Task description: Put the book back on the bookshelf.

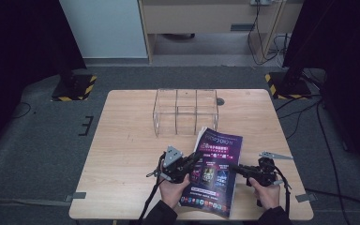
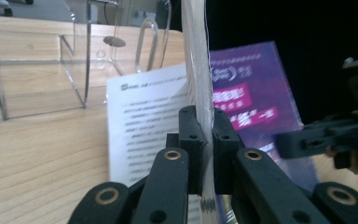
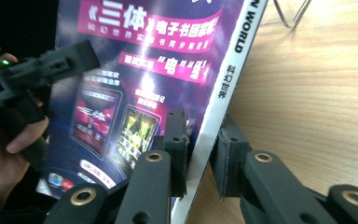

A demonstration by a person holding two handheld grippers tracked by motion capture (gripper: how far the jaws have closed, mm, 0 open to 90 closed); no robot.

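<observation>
A magazine [image 1: 215, 164] with a purple cover lies near the table's front edge, with its cover side lifted. My left gripper [image 1: 194, 159] is shut on the fore edge of its raised pages; in the left gripper view the gripper [image 2: 206, 135] pinches the thin page stack, with a white text page [image 2: 144, 121] to its left and the purple cover [image 2: 256, 102] to its right. My right gripper [image 1: 234, 166] holds the magazine's other side. In the right gripper view, that gripper [image 3: 203, 154] straddles the white spine, and its pads press on the magazine [image 3: 158, 70].
A clear acrylic box [image 1: 186, 112] with several compartments stands at the back middle of the wooden table [image 1: 122, 150], just beyond the magazine. Bare tabletop stretches to the left and right. Cables trail from both grippers over the front edge.
</observation>
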